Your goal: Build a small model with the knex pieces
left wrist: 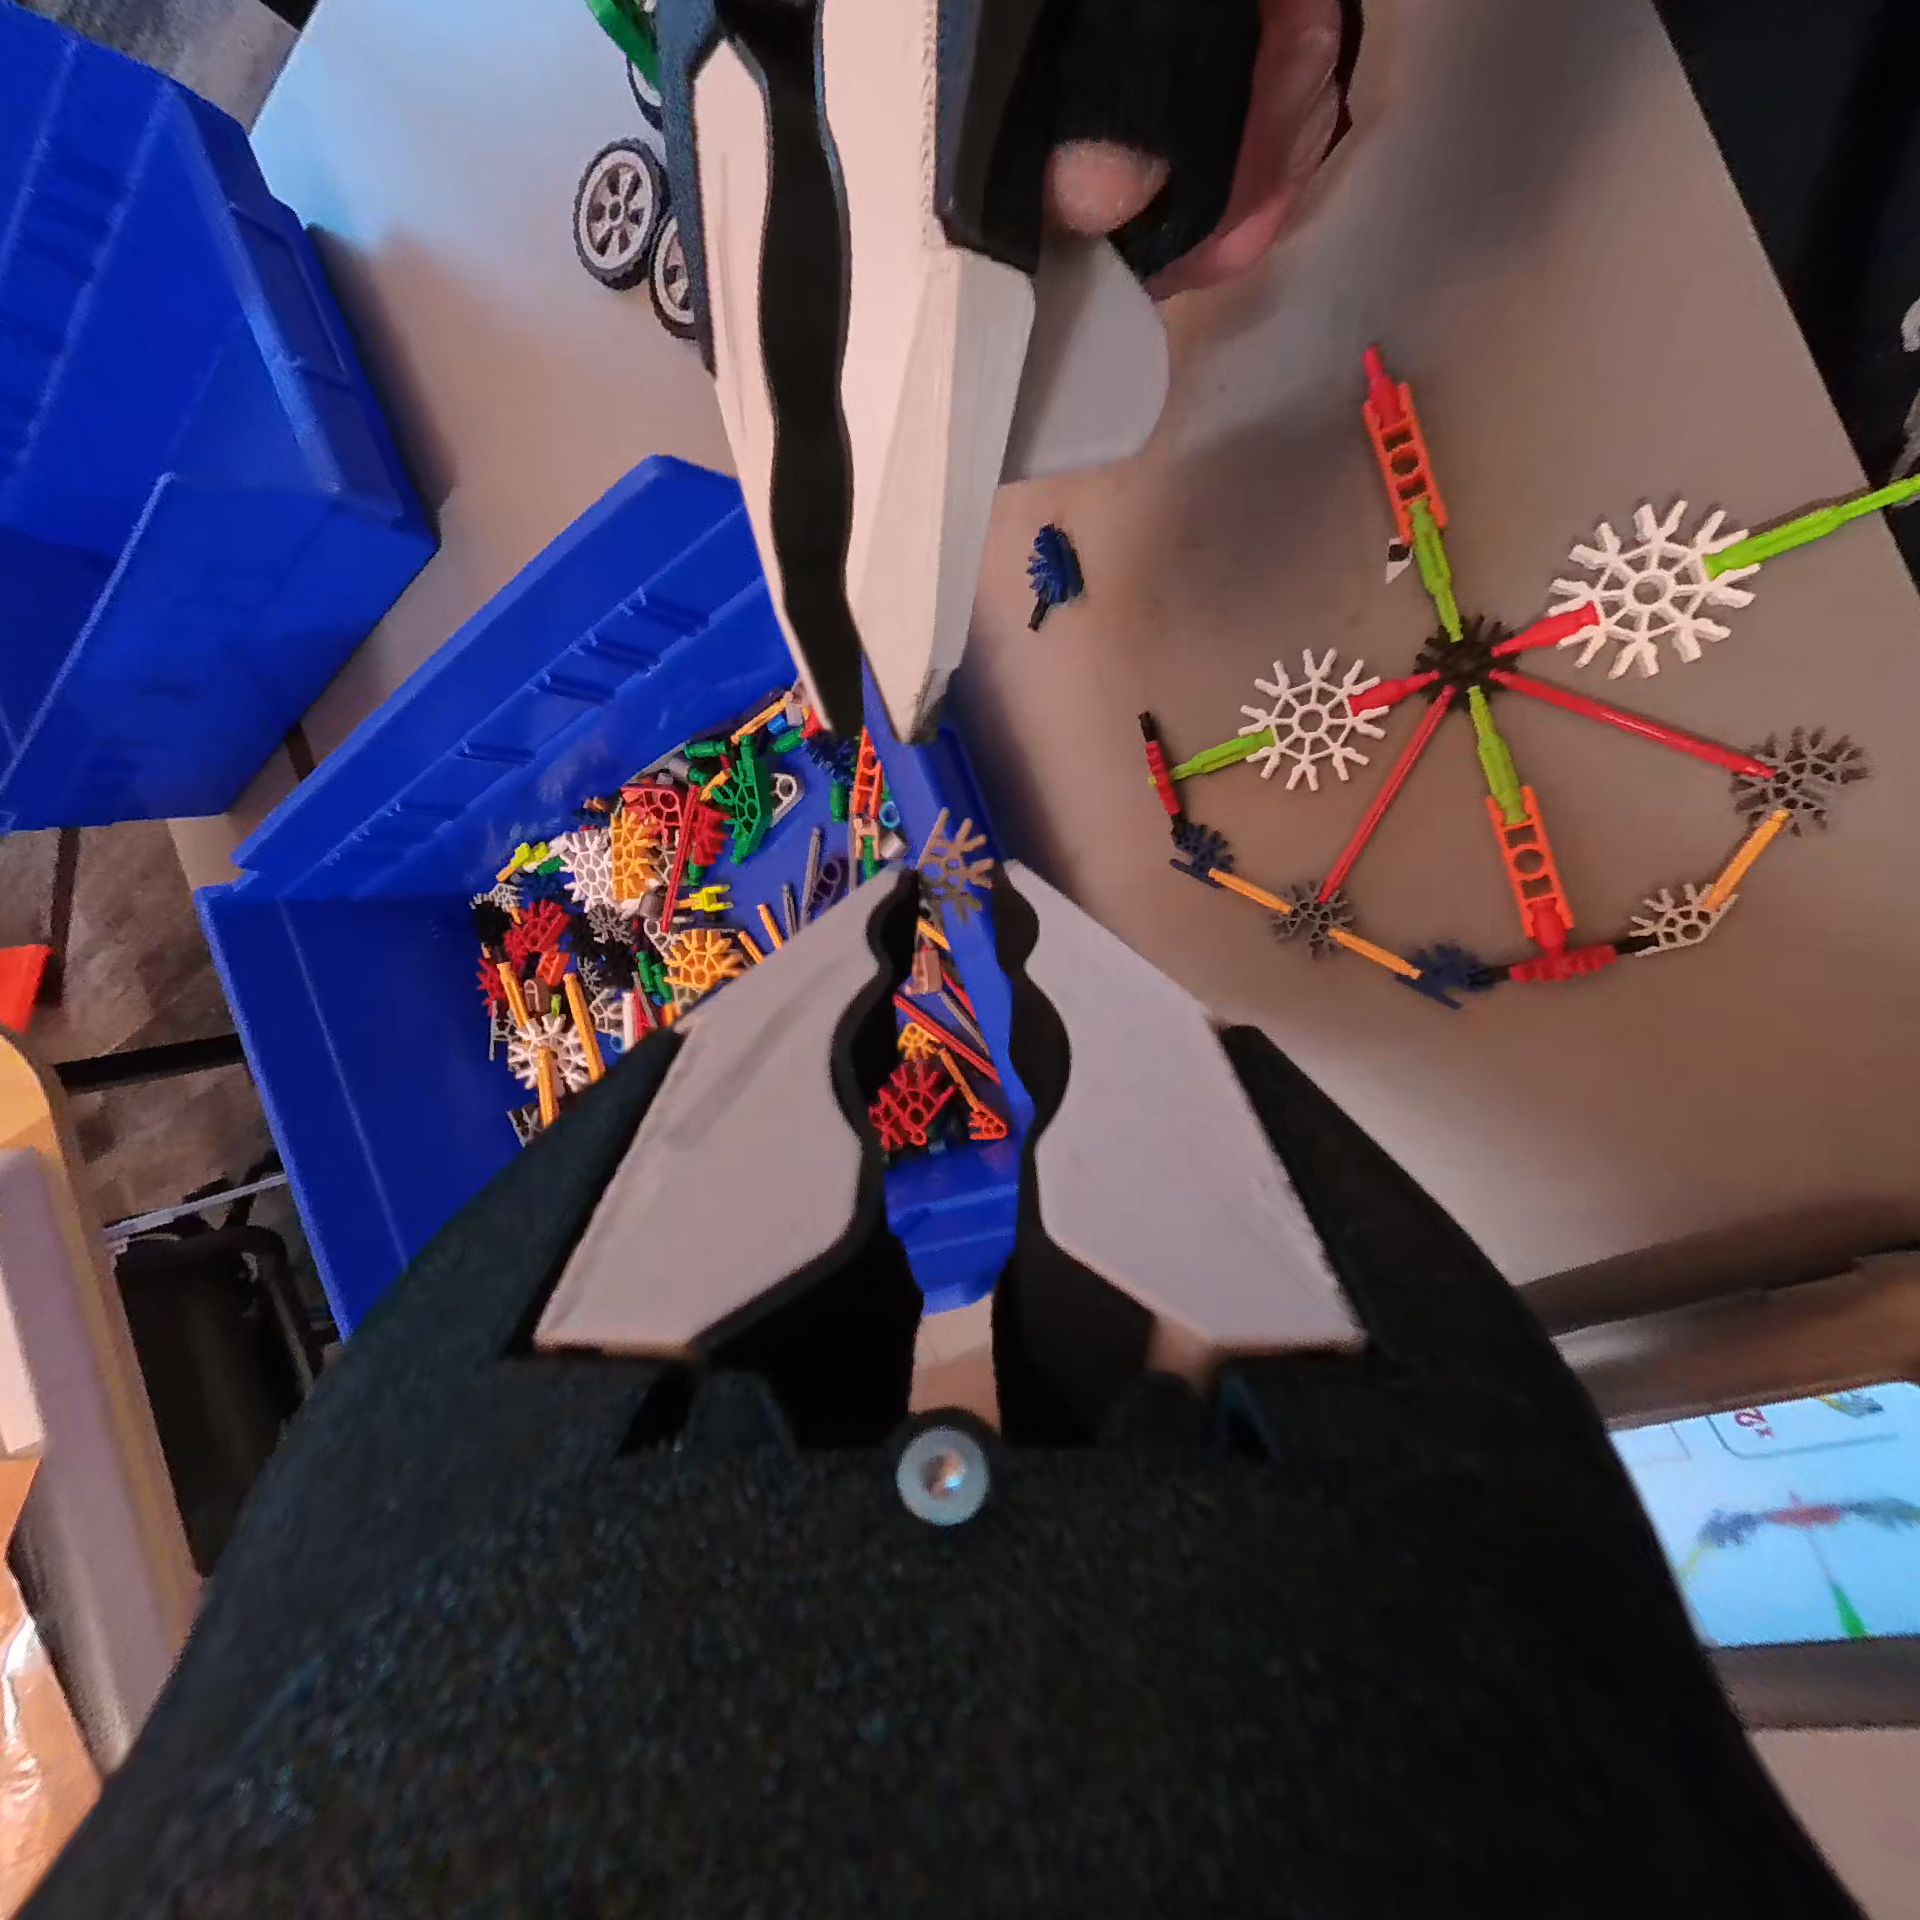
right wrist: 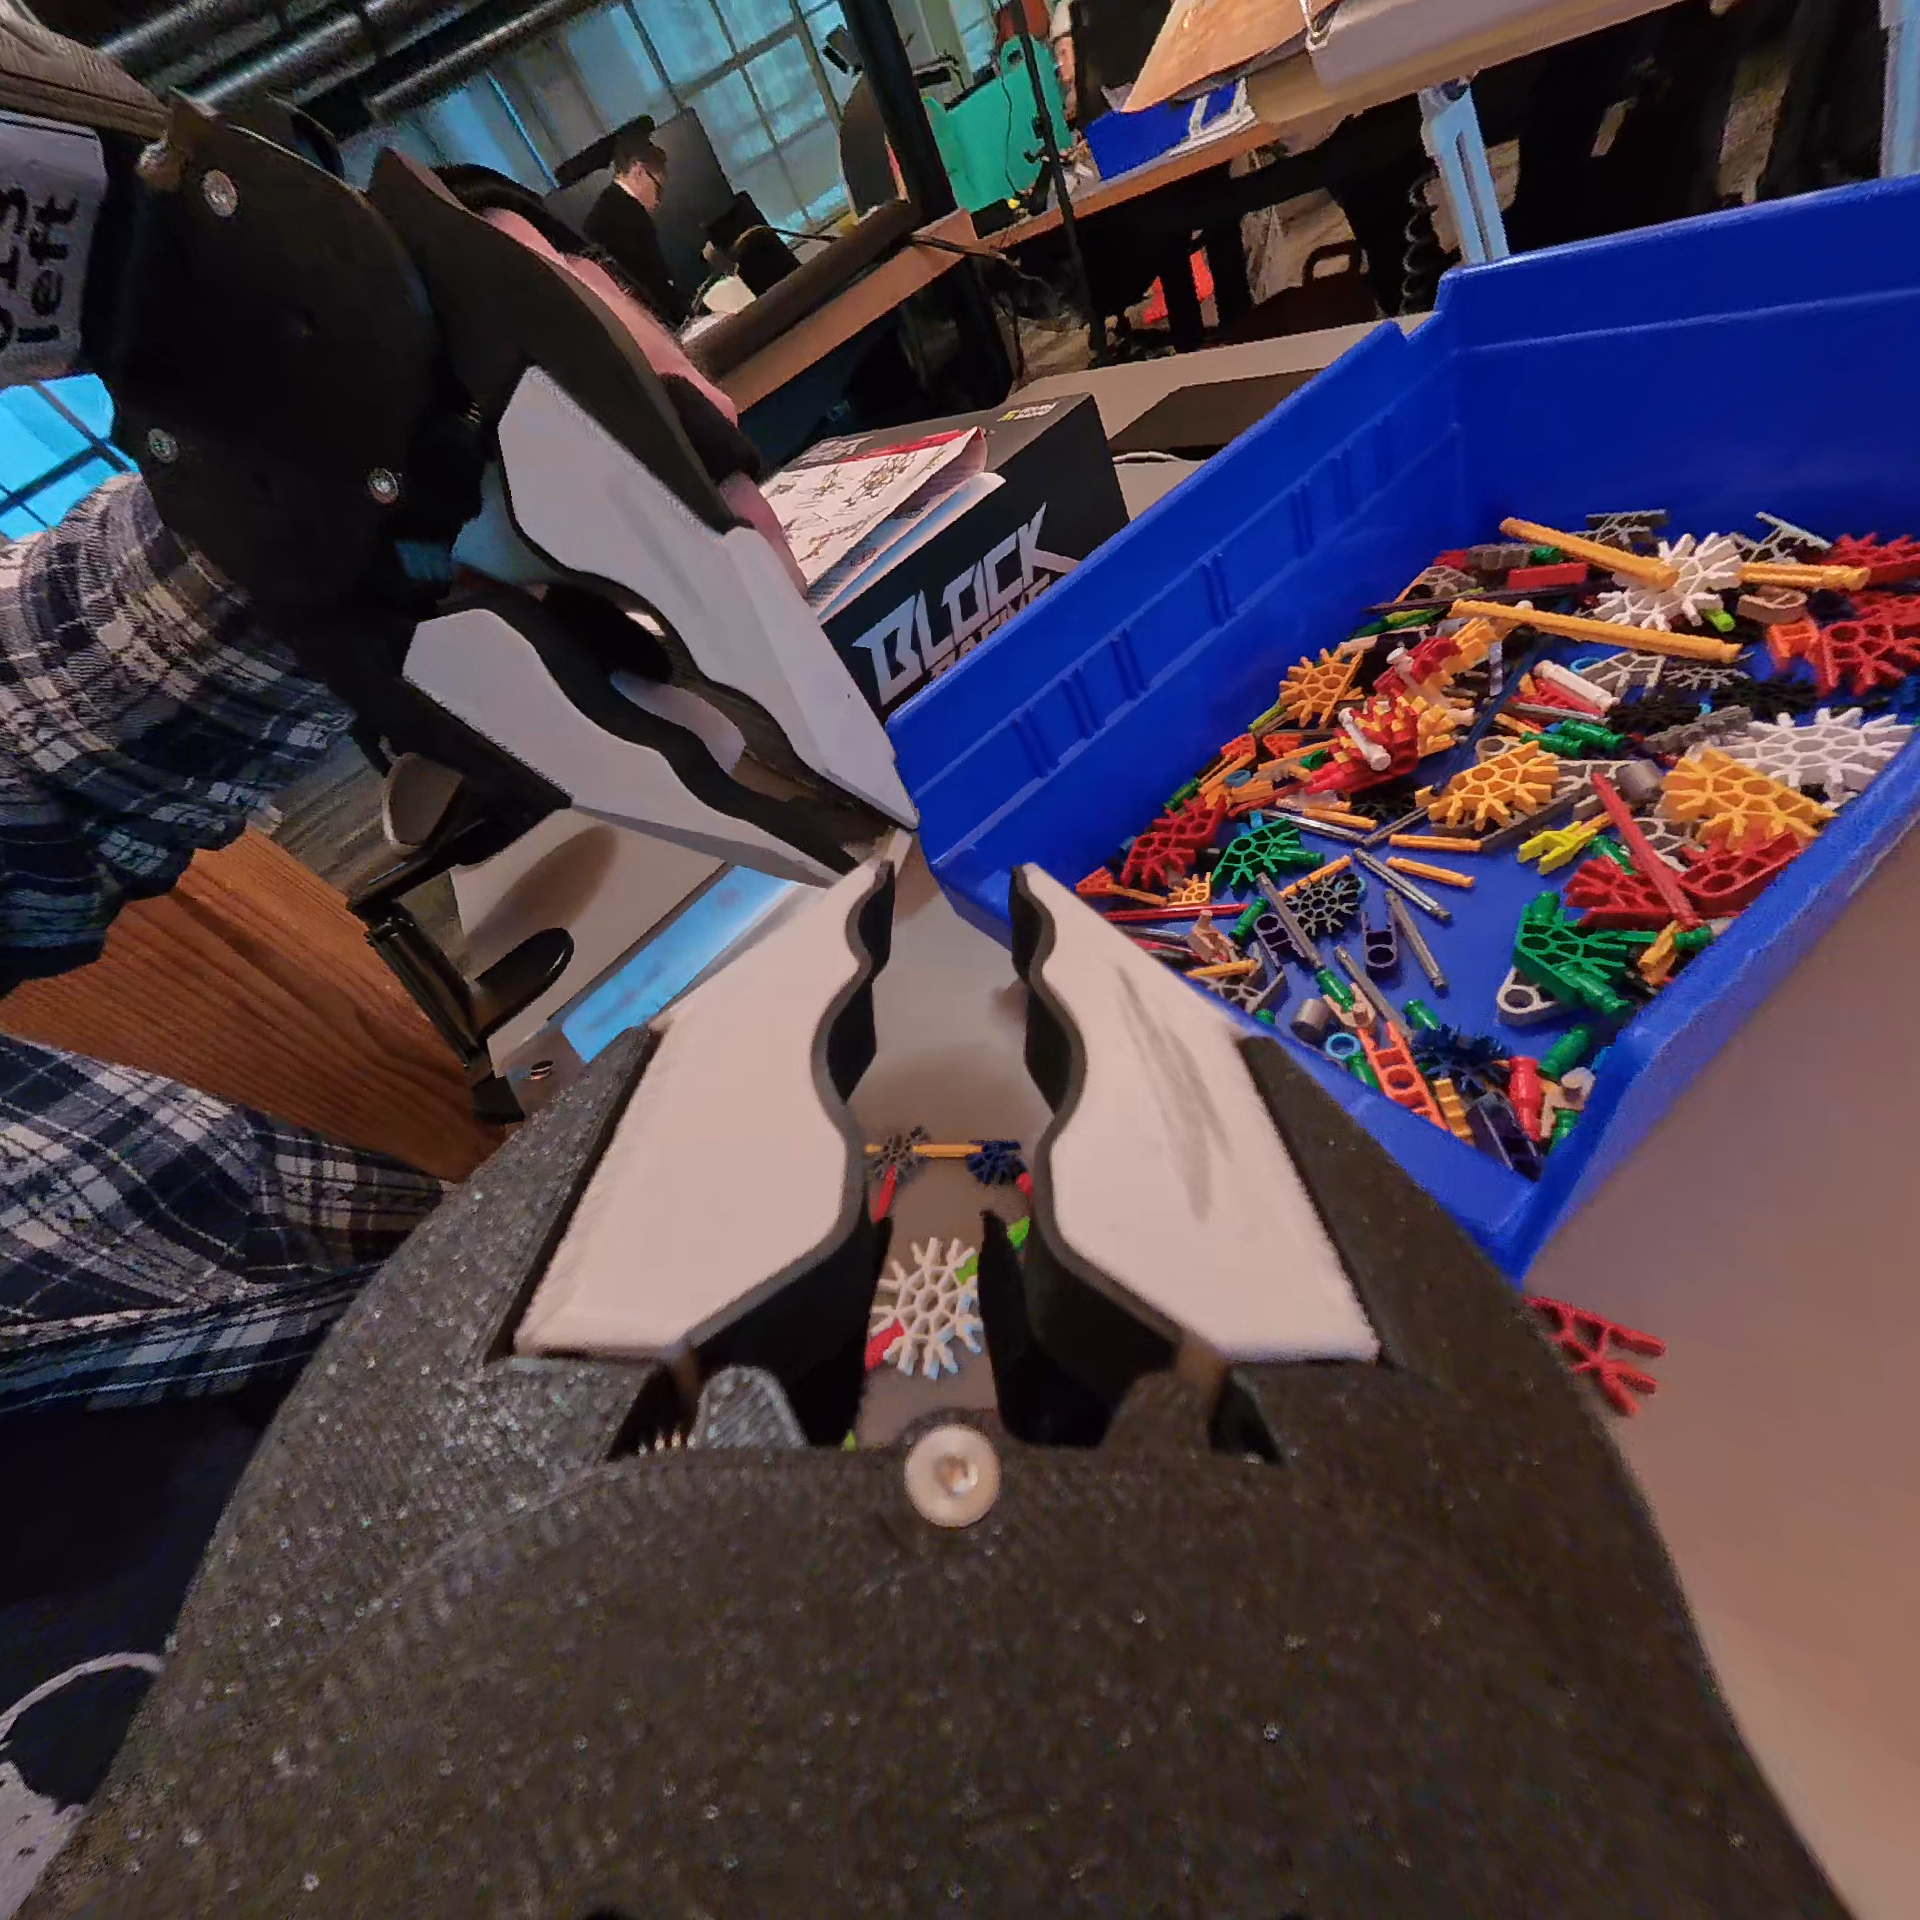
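My left gripper (left wrist: 914,883) hangs tip-down over the blue plastic bin (left wrist: 436,790), fingers nearly together; my right gripper (right wrist: 951,883) is parted, and only the left wrist view shows the flat rod-and-connector wheel (left wrist: 1475,748).

Left gripper (left wrist: 940,883) fingers nearly touching at the tips (nothing between them), right gripper (right wrist: 951,883) parted, tip to tip.

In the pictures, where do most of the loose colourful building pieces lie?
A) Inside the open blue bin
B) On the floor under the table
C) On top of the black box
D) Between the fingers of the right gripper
A: the loose pieces form a heap on the bottom of the blue bin, while the right gripper is open and holds nothing.
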